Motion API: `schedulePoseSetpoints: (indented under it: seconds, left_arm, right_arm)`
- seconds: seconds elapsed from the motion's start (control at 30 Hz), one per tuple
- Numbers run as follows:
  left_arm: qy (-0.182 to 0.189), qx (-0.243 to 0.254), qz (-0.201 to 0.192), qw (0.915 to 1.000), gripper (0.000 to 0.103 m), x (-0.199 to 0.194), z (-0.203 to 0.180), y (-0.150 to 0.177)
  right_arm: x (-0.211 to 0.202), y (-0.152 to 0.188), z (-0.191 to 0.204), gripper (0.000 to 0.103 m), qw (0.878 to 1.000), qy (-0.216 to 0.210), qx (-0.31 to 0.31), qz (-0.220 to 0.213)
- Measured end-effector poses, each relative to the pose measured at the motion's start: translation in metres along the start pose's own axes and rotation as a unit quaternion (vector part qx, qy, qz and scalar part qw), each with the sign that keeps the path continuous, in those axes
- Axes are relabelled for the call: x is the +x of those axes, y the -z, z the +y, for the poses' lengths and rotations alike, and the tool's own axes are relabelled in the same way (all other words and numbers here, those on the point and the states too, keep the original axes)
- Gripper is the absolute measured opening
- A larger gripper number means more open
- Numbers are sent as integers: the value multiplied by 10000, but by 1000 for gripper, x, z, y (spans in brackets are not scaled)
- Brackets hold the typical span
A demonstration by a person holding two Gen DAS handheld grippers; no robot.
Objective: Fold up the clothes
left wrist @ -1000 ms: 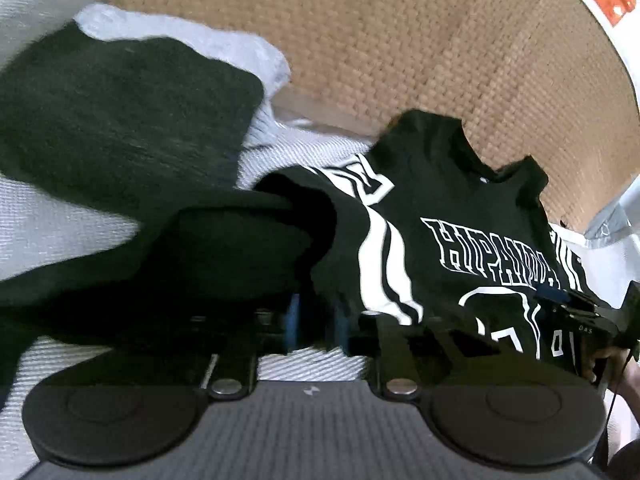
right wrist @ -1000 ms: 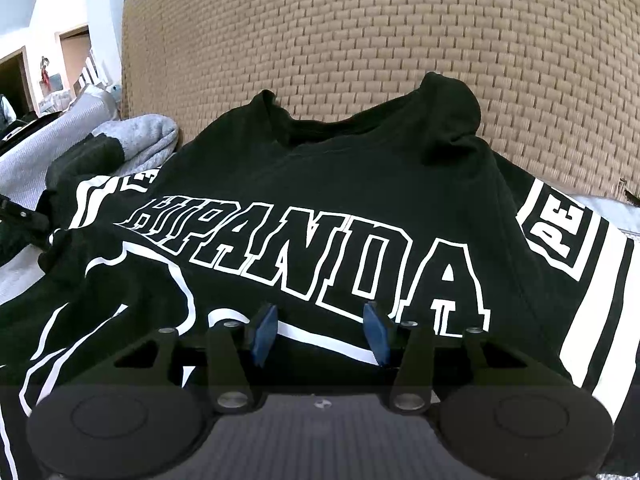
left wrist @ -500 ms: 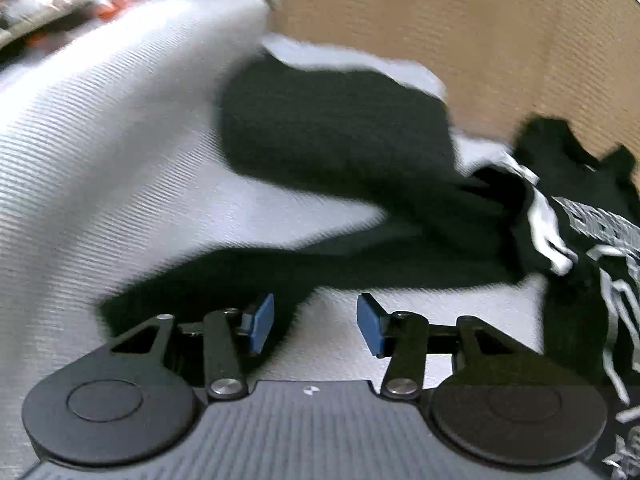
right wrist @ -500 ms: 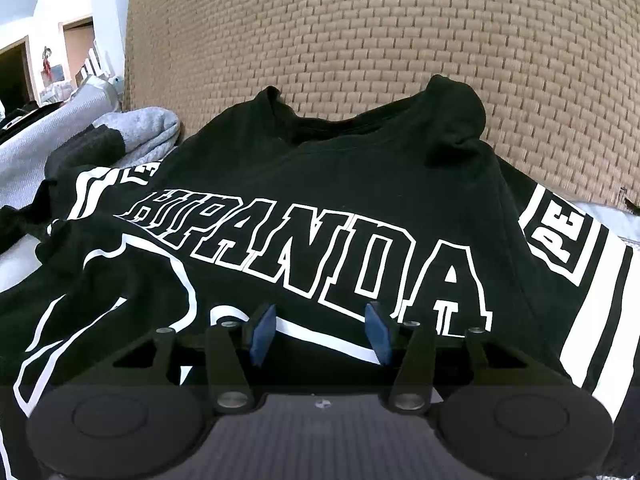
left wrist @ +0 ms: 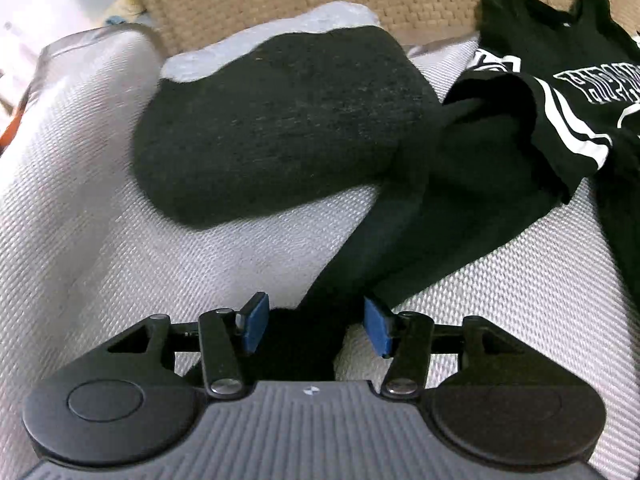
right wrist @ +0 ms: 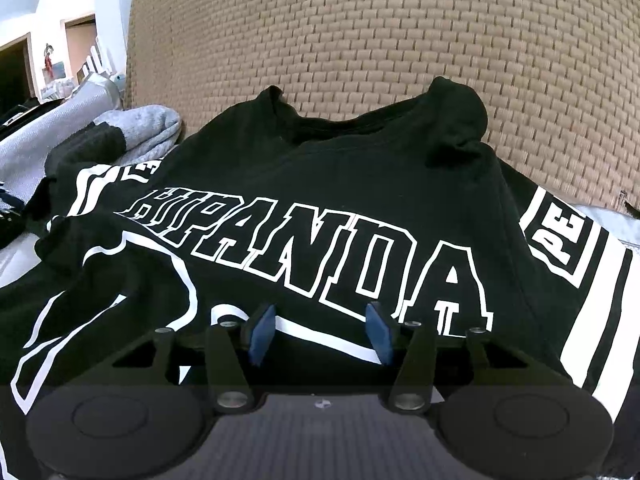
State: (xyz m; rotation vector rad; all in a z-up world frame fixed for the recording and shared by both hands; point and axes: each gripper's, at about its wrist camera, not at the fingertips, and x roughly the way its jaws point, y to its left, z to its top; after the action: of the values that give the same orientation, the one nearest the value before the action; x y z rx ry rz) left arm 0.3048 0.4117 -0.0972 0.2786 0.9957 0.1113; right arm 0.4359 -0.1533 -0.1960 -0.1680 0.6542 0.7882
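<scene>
A black T-shirt (right wrist: pixel 352 184) with white "HIPANDA" lettering lies spread on a white woven bed cover, its collar against a brown woven headboard. My right gripper (right wrist: pixel 320 330) is open just above the shirt's chest print, holding nothing. In the left wrist view the shirt (left wrist: pixel 568 76) lies at the right. Its striped sleeve is folded over, and a long black strip of cloth (left wrist: pixel 400 232) runs from under it toward me, its end lying between the blue pads of my open left gripper (left wrist: pixel 316 330).
A folded dark grey knit garment (left wrist: pixel 276 128) lies on a light grey one (left wrist: pixel 280 36) at the head of the bed, left of the shirt; both show in the right wrist view (right wrist: pixel 132 132). The white bed cover (left wrist: pixel 100 220) spreads around. The headboard (right wrist: pixel 360 32) closes the far side.
My left gripper has opened, swung left and pulled back from the sleeve; the black strip now lies stretched out between its pads. My right gripper has barely moved.
</scene>
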Motion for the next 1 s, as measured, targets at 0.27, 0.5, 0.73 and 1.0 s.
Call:
schedulePoseSetpoints:
  seconds: [0.27,0.5,0.73,1.0]
  left_arm:
    - [935,-565,-47,9940,15,4,29,-9]
    - [1091,-503,91,9927,5,-14,51,0]
    - [1058,-580,210,9925,6,-22,61,6]
    - [101,-798,71,9967,28,-7,53,14]
  right_arm:
    - [2,0,5,59,9998,57,-207,7]
    - [2,1,7,61,9997,73,-252,7]
    - [2,1,9,62,9995,104,-298,6]
    - [3,2,10,62,9994,121,-309,16]
